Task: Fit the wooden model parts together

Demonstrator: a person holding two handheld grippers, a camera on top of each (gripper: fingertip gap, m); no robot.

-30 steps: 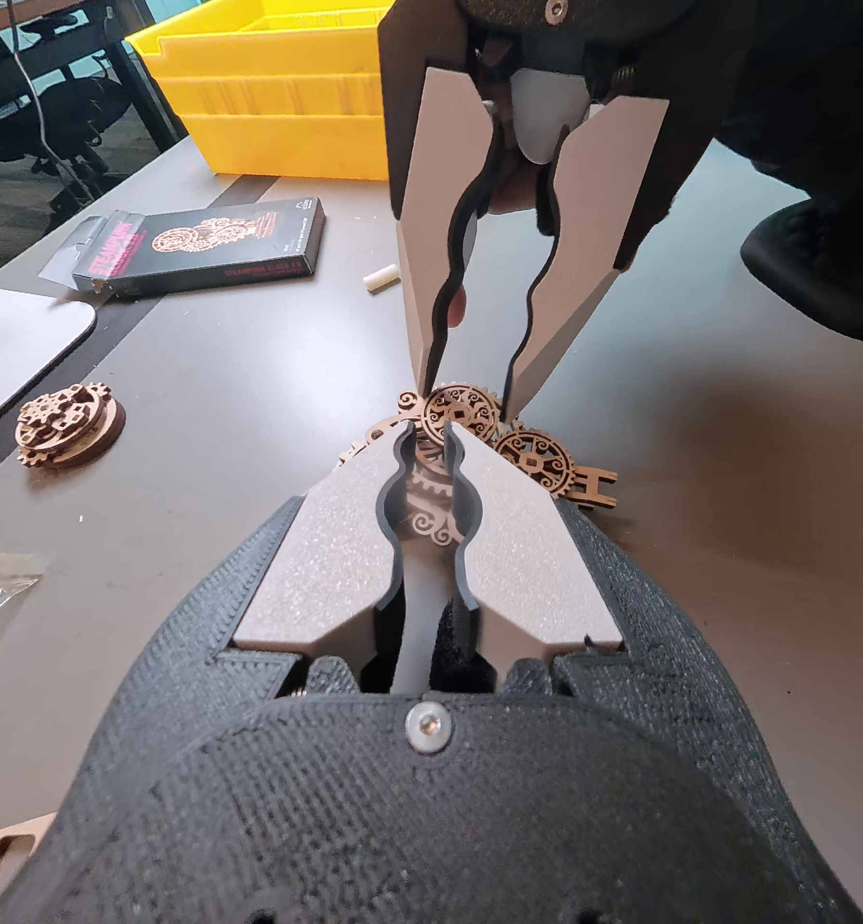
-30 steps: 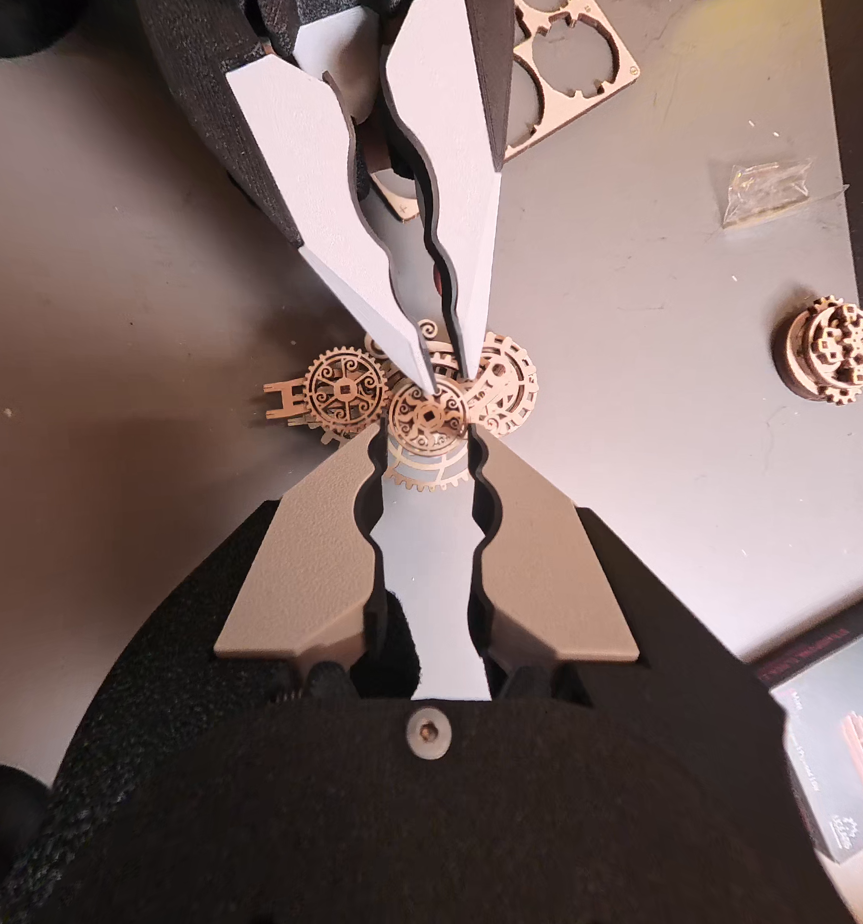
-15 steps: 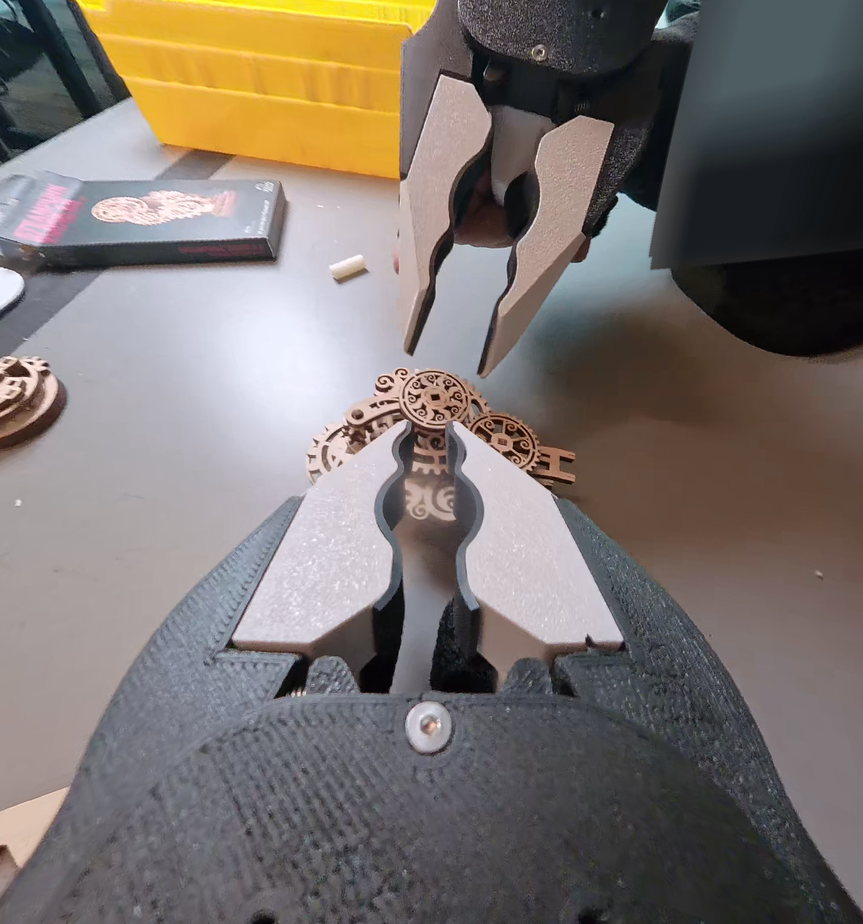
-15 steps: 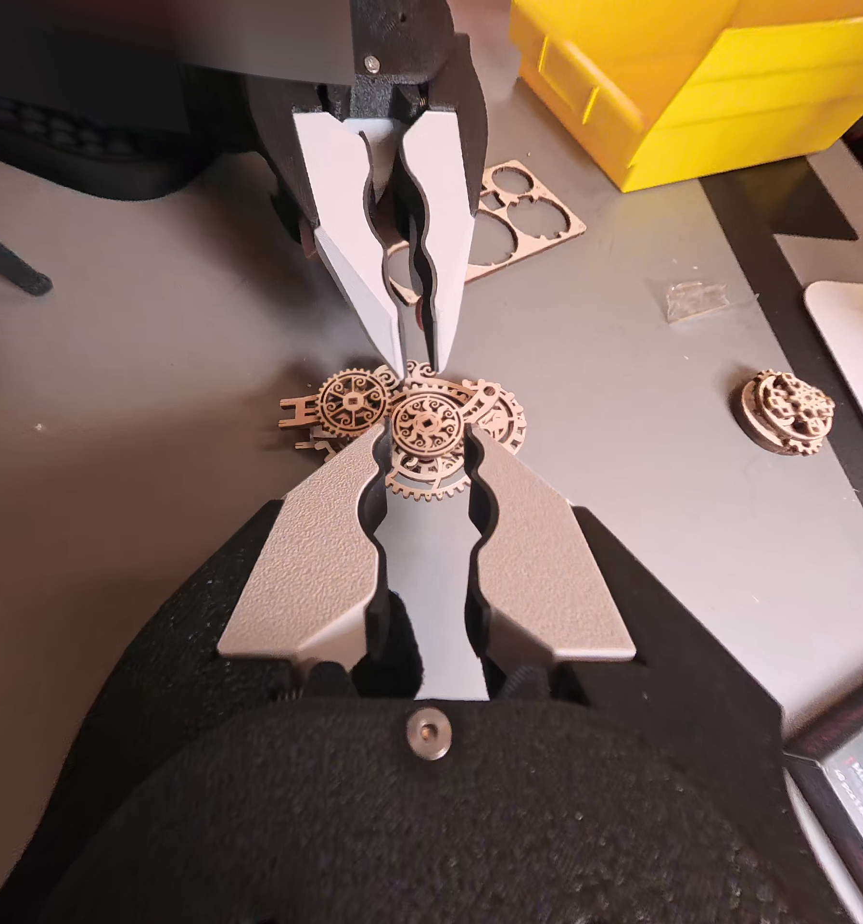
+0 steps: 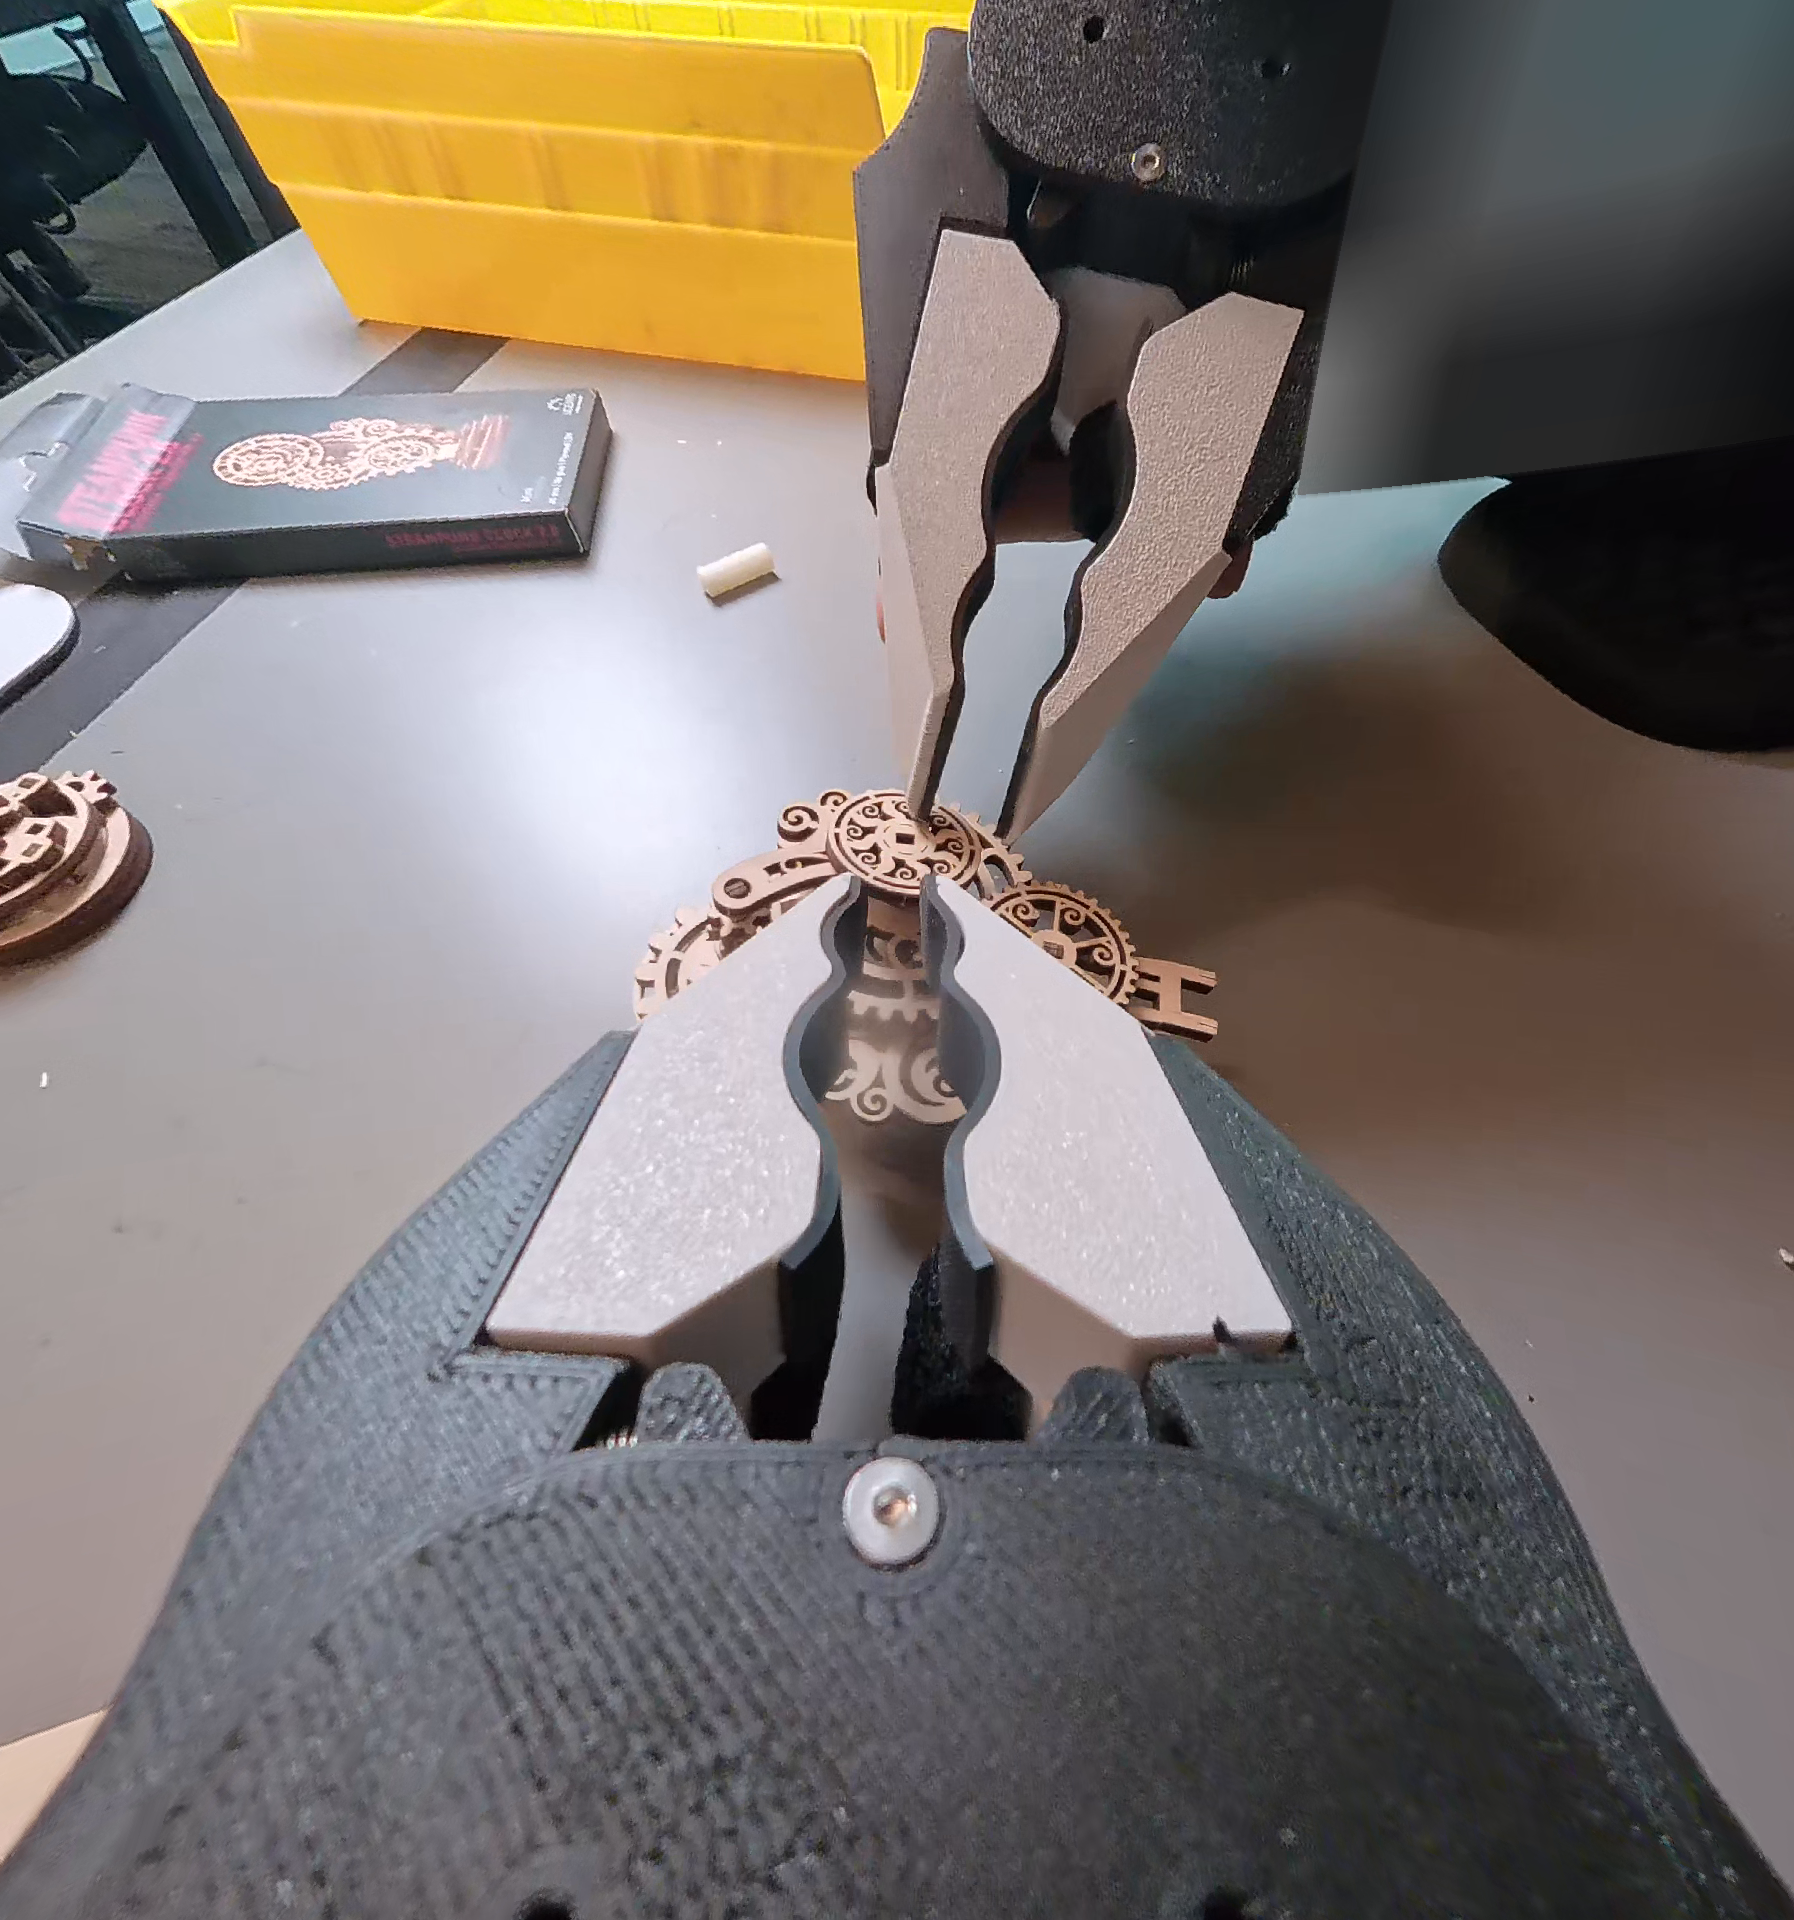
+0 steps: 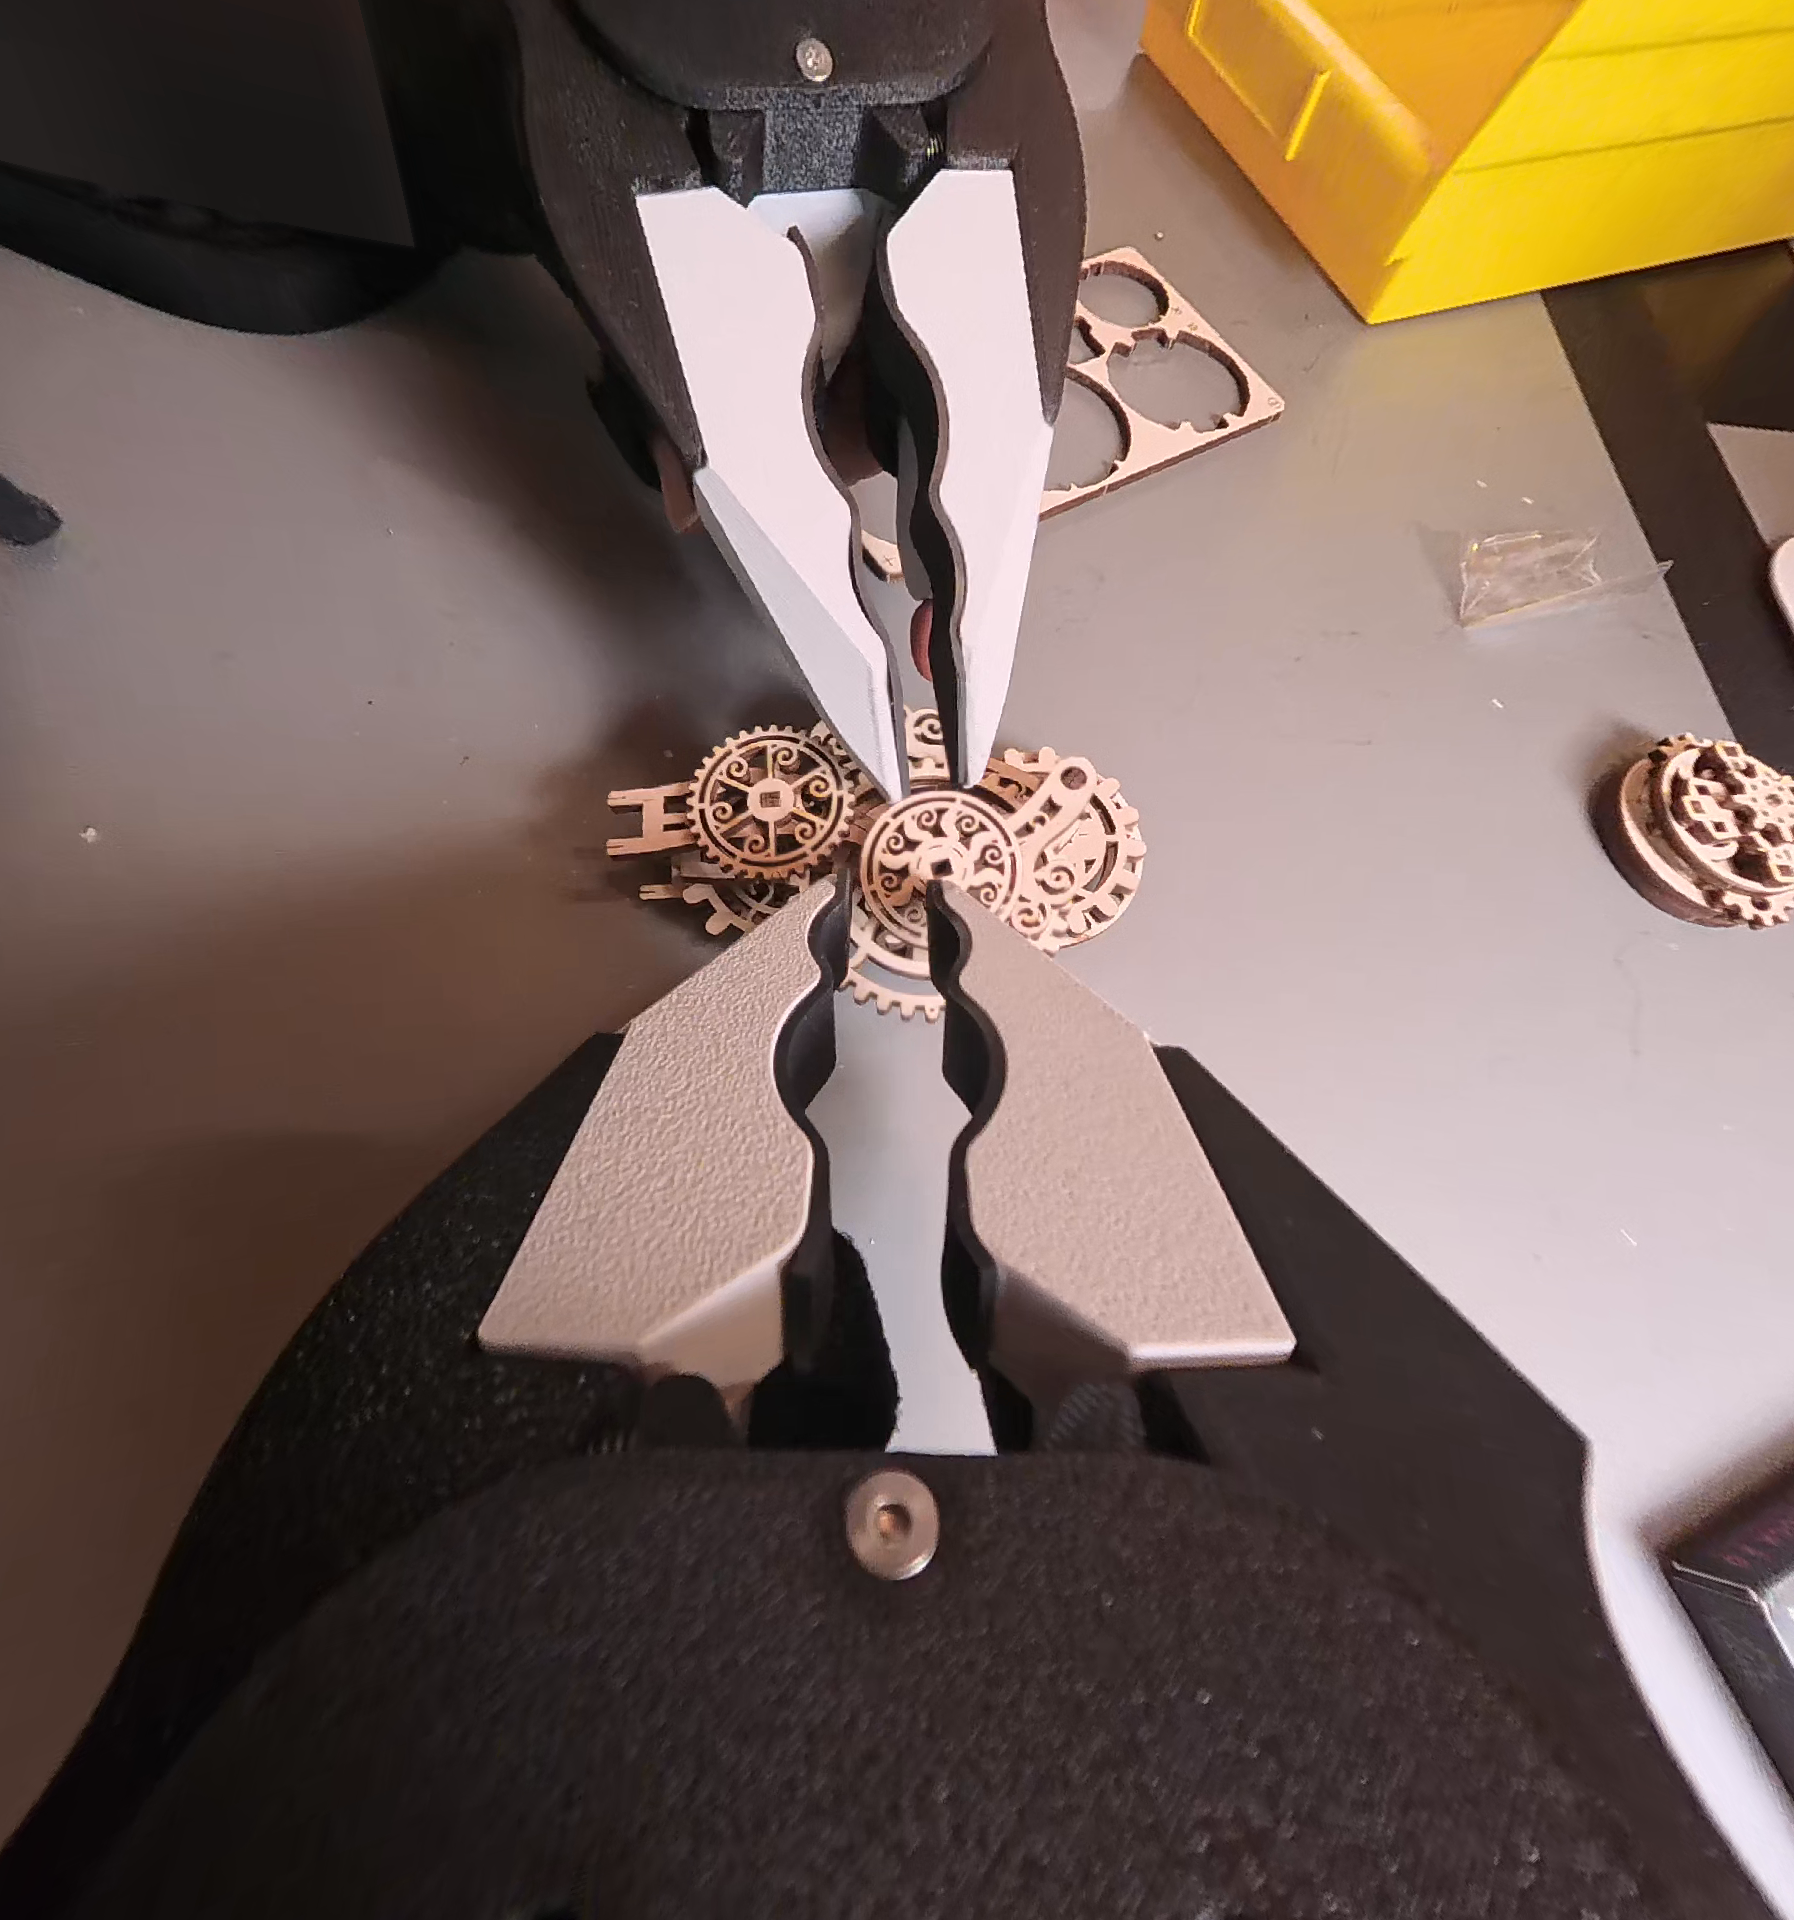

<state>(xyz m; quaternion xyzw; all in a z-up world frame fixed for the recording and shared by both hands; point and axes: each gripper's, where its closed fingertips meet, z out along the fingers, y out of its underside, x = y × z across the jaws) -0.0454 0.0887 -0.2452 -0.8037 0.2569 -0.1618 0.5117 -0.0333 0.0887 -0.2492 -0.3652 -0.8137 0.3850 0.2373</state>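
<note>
Wooden gear model (image 5: 924,914) lies flat on the grey table (image 5: 405,831), squarely between the two grippers, which face each other across it. Topmost part: a round scrollwork disc (image 5: 903,847) with a small square centre hole, raised above the gears beneath it. A spoked gear (image 6: 768,805) with a small forked tab sits just beside the disc; a curved arm piece (image 6: 1059,805) lies on the opposite side.

Left gripper (image 5: 888,894): jaws nearly together, a narrow gap only. The tips reach in just under the near rim of the disc, at the stem below it. Whether the pads press on that stem cannot be told; the disc's edge hides the contact.

Right gripper (image 6: 888,888): jaws a little apart, tilted down onto the model from the far side. One fingertip (image 5: 922,810) rests on top of the disc near its centre hole; the other comes down past the disc's rim, beside the toothed gear. The pads do not pinch anything between them.

Around: yellow bin (image 5: 581,187) at the table's far edge, black kit box (image 5: 332,478), a finished round gear assembly (image 6: 1719,842), an emptied parts sheet (image 6: 1153,374), a small clear bag (image 6: 1527,561).
</note>
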